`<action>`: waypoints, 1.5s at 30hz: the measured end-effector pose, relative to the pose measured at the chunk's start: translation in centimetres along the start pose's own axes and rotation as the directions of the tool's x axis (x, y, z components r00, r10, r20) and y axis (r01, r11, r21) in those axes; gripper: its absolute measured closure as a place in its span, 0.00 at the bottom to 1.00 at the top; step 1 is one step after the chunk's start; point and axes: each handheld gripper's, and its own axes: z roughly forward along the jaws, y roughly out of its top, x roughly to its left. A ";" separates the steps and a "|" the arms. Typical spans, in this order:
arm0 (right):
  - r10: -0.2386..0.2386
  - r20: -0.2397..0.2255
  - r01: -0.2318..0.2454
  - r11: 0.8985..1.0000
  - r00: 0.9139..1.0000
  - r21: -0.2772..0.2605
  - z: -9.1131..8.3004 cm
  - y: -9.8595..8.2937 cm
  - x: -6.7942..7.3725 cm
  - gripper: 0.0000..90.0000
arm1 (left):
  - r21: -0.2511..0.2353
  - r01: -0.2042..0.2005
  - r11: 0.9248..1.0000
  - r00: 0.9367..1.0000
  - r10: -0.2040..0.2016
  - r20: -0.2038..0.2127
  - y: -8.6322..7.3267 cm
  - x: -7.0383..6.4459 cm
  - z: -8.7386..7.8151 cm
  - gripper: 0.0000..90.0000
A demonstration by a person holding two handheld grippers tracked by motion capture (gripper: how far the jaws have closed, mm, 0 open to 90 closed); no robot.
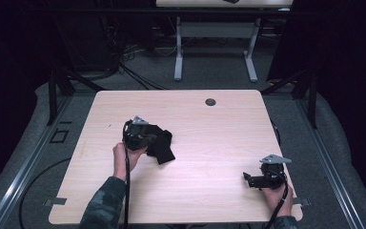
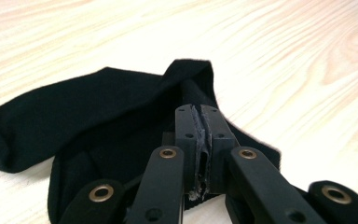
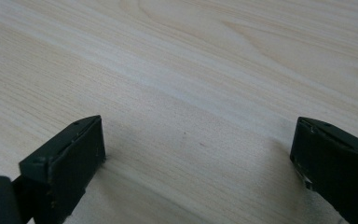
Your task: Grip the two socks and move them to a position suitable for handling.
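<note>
Left tongs sit clamped on the black sock at frame centre; right tongs gape over bare table; folding looks barely begun.

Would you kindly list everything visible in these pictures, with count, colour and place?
sock: one, black, crumpled on the table left of centre, an edge pinched in the left gripper
table: one, light wood, centre
cable hole: one, grey, near the table's far edge
second table: one, white legs, behind on the floor
left gripper: one, black, shut on the sock
right gripper: one, black, open, over the table's near right corner
hands: two, each holding a gripper
</note>
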 end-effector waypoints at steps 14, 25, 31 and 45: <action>0.001 0.001 -0.001 1.000 1.000 -0.001 0.0 0.0 0.0 0.03 | -0.056 -0.046 0.997 0.998 0.048 0.032 1.0 -2.5 -3.1 0.96; 0.001 0.001 -0.001 1.000 1.000 -0.001 0.0 0.0 0.0 0.03 | -0.059 -0.055 0.997 0.994 0.060 0.087 -0.1 -4.8 -4.0 0.96; 0.001 0.001 -0.001 1.000 1.000 -0.001 0.0 0.0 0.0 0.03 | -0.051 -0.060 0.997 0.991 0.066 0.118 -0.7 -6.5 -3.7 0.96; 0.001 0.001 -0.001 1.000 1.000 -0.001 0.0 0.0 0.0 0.03 | -0.029 -0.061 0.998 0.974 0.066 0.217 -2.0 -11.2 -1.4 0.96</action>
